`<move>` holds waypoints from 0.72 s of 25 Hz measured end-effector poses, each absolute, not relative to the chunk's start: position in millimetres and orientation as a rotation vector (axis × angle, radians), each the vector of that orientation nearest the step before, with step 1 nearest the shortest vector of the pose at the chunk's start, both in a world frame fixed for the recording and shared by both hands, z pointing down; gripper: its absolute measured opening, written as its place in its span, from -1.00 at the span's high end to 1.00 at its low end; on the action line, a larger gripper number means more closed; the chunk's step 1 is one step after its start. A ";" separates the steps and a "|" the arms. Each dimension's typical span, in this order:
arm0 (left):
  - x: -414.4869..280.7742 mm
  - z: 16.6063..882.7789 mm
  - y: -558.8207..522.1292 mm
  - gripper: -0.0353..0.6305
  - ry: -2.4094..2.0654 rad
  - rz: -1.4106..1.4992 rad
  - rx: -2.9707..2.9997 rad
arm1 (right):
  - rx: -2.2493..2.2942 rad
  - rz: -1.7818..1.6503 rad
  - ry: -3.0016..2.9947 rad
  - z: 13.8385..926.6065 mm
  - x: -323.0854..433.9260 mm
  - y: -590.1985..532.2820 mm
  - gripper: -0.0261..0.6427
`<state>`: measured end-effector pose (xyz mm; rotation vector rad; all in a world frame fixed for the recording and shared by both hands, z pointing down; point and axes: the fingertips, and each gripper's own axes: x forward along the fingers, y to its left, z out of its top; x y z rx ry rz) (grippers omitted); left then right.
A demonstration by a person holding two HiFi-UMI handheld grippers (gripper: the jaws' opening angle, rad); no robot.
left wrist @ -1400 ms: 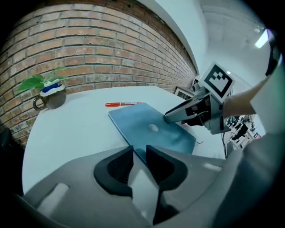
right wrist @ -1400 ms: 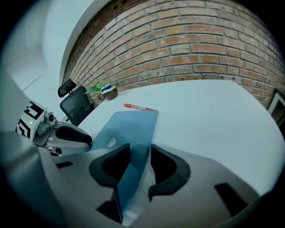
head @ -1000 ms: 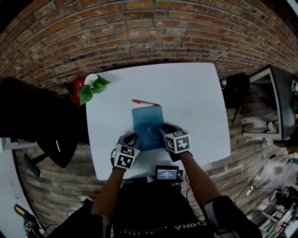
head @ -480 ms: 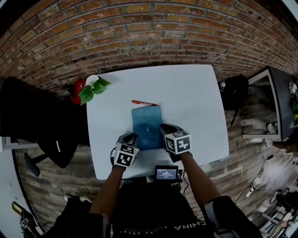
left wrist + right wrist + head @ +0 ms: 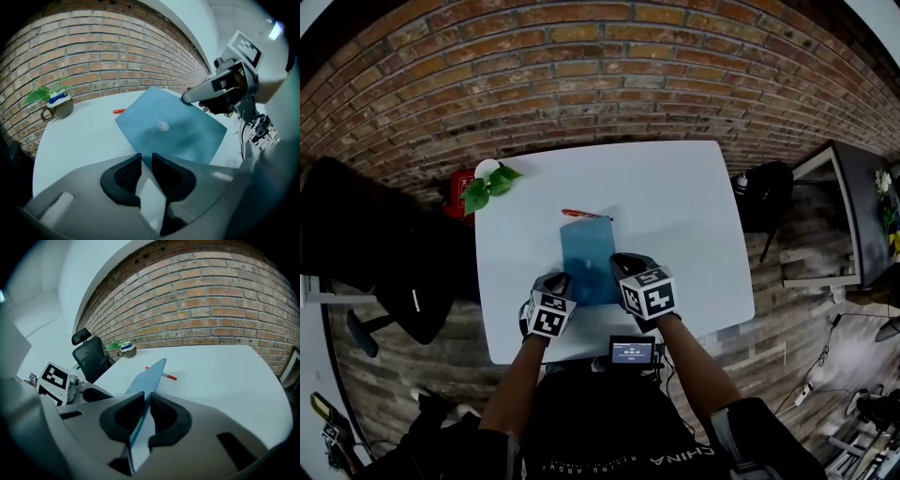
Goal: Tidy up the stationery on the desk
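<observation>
A flat blue folder (image 5: 586, 255) with a white snap (image 5: 162, 125) is held over the white desk (image 5: 684, 206) near its front edge. My left gripper (image 5: 563, 282) is shut on the folder's near left corner (image 5: 146, 157). At the folder's right edge, my right gripper (image 5: 622, 268) is also shut on it (image 5: 145, 397). From the right gripper view the folder (image 5: 151, 375) shows almost edge-on and tilted. A red pen (image 5: 585, 214) lies on the desk just past the folder's far edge. It also shows in both gripper views (image 5: 119, 111) (image 5: 167, 375).
A mug with a green plant (image 5: 487, 180) stands at the desk's far left corner. A small screen device (image 5: 635, 352) sits at the front edge, by the person's body. A black office chair (image 5: 89, 357) stands left of the desk. A brick wall runs behind.
Both grippers kept their hold on the folder and moved slightly farther onto the desk. The folder looks narrower from above, as its right side has tipped up.
</observation>
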<state>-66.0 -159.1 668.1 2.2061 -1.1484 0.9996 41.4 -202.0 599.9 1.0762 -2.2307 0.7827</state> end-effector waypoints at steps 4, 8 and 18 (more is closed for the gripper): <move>-59.0 659.5 -160.8 0.65 -1.123 0.945 2.224 | 1.049 0.761 -2.250 593.7 35.0 -201.2 0.78; -37.3 643.4 -159.3 0.63 -1.043 0.778 2.265 | 1.025 0.763 -2.269 591.3 26.0 -195.8 0.78; -16.6 621.1 -156.4 0.56 -0.951 0.540 2.268 | 0.983 0.776 -2.321 579.5 13.5 -195.7 0.79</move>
